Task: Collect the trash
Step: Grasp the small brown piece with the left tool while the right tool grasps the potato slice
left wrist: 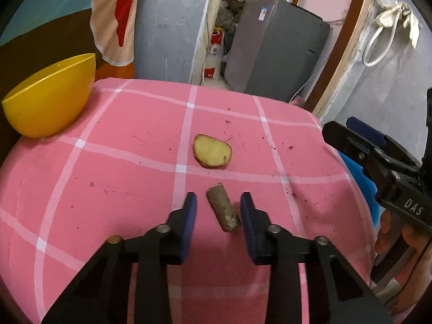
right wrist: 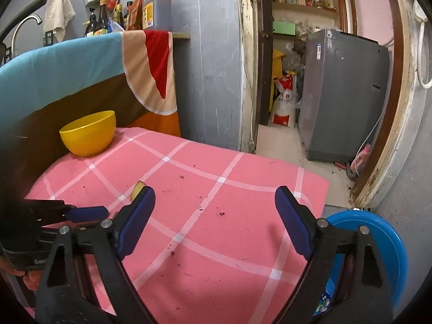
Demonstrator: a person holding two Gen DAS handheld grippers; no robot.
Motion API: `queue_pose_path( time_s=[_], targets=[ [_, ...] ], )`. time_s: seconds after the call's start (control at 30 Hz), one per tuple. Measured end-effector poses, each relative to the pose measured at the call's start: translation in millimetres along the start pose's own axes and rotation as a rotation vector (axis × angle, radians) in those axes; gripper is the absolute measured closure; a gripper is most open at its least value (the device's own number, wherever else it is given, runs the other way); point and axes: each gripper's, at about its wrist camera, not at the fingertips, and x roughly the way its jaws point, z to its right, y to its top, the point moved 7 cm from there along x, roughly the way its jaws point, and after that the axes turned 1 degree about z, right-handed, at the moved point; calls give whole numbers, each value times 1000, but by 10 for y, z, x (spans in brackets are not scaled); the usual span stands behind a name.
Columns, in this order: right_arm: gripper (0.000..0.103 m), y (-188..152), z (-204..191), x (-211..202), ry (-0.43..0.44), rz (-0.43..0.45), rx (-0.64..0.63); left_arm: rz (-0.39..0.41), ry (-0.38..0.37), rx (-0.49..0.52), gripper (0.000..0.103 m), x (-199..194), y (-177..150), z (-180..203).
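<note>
Trash on pink checked cloth [left wrist: 108,162]: a brown stubby root piece [left wrist: 223,207] lying flat, one end toward the camera, the other toward the table middle; just beyond it, apart from it, a cut potato piece [left wrist: 212,151] with its pale cut face up; small dark crumbs scattered over the cloth; left gripper [left wrist: 218,202] low over the cloth, blue pads either side of the root piece, jaws narrowed but gaps visible on both sides, right pad [left wrist: 247,208] nearer to it than the left, nothing gripped; right gripper [right wrist: 215,198] wide apart, only bare cloth between its pads; in the right wrist view its left pad [right wrist: 137,216] hides most of the potato piece, a yellow sliver showing beside the tip; yellow bowl [left wrist: 51,97] at the far left corner of the table, tilted-looking in the left wrist view, inside not visible; blue basin [right wrist: 378,243] below the table edge on the right side, contents hard to tell; fingers of a hand [left wrist: 388,232] visible under the right gripper's body at the frame's right edge; grey washing machine [right wrist: 343,94] through the doorway behind.
</note>
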Motion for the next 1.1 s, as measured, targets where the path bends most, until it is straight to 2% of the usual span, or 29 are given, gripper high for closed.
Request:
queue_pose_path(
  time_s=[0.07,0.3,0.53,0.83,1.1],
  targets=[
    [8,-10,17,40,1,-21,5,-8,-2,9,86,8,-8,28],
    [10,-68,49,191,32,-107,28,-5,33,29,92,19,3,12],
    [12,-185,-27,416,89,-236,15,2,67,-1,92,2,49,-207],
    [28,-182,-359,613,177,-313,-51,14,137,-42,92,-73,85,-517],
    [40,-177,-746,813,225,-356,-164,27,139,-77,92,-180,60,-707]
  ],
)
